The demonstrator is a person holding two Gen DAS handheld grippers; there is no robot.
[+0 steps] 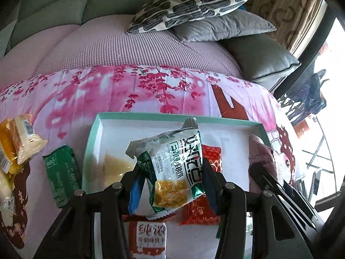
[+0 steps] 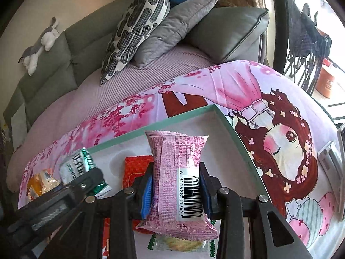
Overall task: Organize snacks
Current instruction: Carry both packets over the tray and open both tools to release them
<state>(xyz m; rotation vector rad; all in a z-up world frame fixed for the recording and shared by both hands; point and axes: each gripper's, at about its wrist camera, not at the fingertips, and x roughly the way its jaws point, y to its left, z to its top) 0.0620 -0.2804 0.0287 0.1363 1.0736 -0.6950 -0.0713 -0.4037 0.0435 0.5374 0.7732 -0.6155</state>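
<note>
Left gripper [image 1: 172,179] pinches green-white packet [image 1: 172,168] above teal tray [image 1: 94,129]; right gripper [image 2: 175,191] pinches pink packet [image 2: 179,183] over same tray; risk (my guess): slick film slips, packet lands on red packet [image 1: 212,157] or beyond tray rim.

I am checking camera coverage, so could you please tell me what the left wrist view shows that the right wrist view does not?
Only the left wrist view shows the dark green packet lying on the pink cloth left of the tray. Only the right wrist view shows the plush toy on the sofa back and the pink packet's barcode. Both show the mint-rimmed tray, the red packet inside it, the white-green packet clamped in the left gripper, and the patterned pillow.
</note>
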